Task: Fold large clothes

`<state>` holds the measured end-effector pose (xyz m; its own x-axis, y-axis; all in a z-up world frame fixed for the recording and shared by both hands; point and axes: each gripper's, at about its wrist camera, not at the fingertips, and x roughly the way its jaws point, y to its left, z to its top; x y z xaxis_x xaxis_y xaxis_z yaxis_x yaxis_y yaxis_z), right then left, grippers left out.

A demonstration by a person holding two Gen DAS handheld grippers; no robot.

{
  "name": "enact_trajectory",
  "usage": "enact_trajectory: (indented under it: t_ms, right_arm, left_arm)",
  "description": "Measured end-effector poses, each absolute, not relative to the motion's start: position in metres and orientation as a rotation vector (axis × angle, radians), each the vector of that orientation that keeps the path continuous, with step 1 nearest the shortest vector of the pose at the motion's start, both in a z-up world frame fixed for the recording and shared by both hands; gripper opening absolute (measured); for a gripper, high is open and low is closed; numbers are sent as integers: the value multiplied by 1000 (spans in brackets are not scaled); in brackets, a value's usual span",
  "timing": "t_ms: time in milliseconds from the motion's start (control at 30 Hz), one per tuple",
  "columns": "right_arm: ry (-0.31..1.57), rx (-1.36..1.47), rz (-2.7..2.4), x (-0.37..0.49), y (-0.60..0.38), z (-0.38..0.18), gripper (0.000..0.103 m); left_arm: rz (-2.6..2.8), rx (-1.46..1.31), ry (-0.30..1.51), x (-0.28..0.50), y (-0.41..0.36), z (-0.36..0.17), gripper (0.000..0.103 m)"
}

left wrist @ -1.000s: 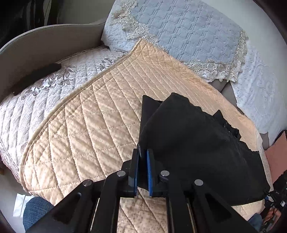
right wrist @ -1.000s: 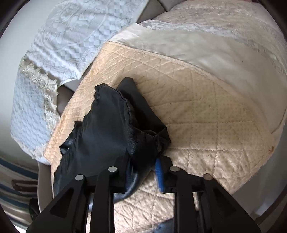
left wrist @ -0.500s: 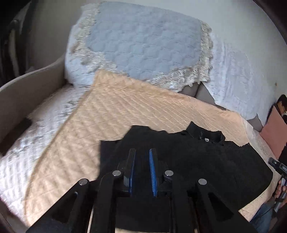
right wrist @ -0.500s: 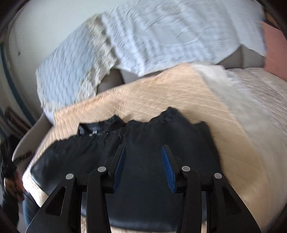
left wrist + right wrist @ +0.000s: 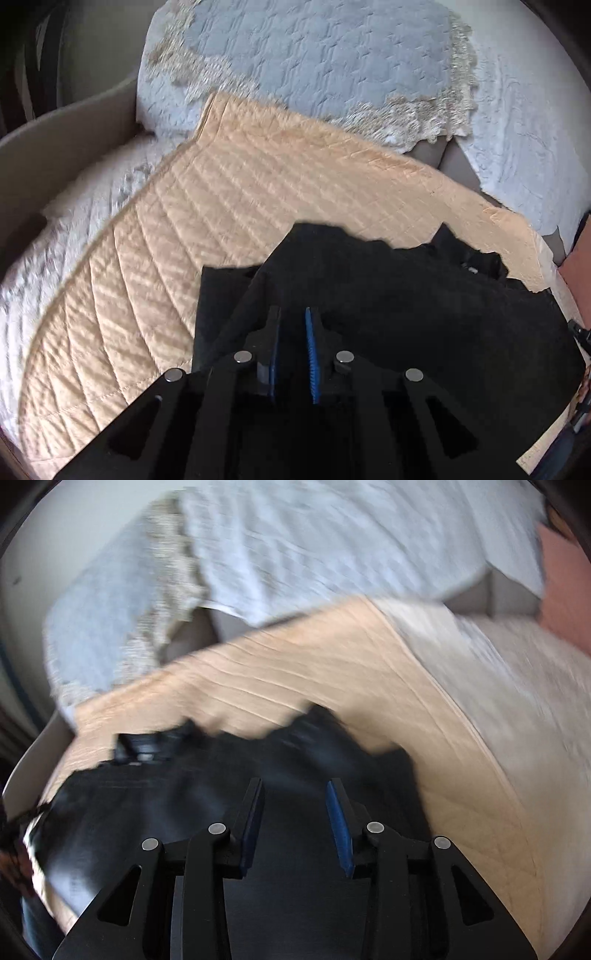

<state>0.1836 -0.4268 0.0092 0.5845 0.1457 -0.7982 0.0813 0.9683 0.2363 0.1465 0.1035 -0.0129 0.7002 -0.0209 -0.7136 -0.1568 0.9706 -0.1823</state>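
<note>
Both tools hang over my black shirt (image 5: 424, 306); left tool (image 5: 291, 332) has a small gap and holds nothing; right tool (image 5: 293, 805) is wide; shirt lies flat on the tan quilt (image 5: 221, 206); next I pick an edge to fold.

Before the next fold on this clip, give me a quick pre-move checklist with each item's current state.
1. Left gripper free of cloth: ok, narrow gap, nothing between the pads.
2. Right gripper free of cloth: ok, wide open above the fabric.
3. Garment on the mat: ok.
4. Garment flat: not ok, far edge rumpled, collar bunched.
5. Near hem lined up: cannot tell, hidden under the grippers.
6. Right view sharp enough to pick a grasp point: not ok, motion blur.
</note>
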Motion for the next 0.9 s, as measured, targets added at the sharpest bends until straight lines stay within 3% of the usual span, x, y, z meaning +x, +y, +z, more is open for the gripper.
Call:
enact_trajectory:
  t_ms: [133, 300, 367, 400, 433, 900]
  right_arm:
    - [954, 244, 115, 220, -403, -1, 36]
    - [1087, 331, 38, 252, -434, -56, 34]
    - [1072, 402, 35, 252, -448, -62, 30]
    - [1068, 411, 37, 252, -449, -64, 30]
    - [1074, 413, 36, 253, -449, -66, 30]
    - [1090, 410, 30, 256, -450, -69, 31]
  left_arm:
    - [10, -193, 716, 171, 77, 13, 30]
    - [53, -183, 852, 234, 80, -34, 31]
    - [40, -318, 881, 241, 103, -52, 24]
    - [54, -350, 873, 240, 110, -53, 13]
    - [62, -368, 869, 238, 113, -53, 11]
    - [72, -342, 869, 236, 105, -56, 11]
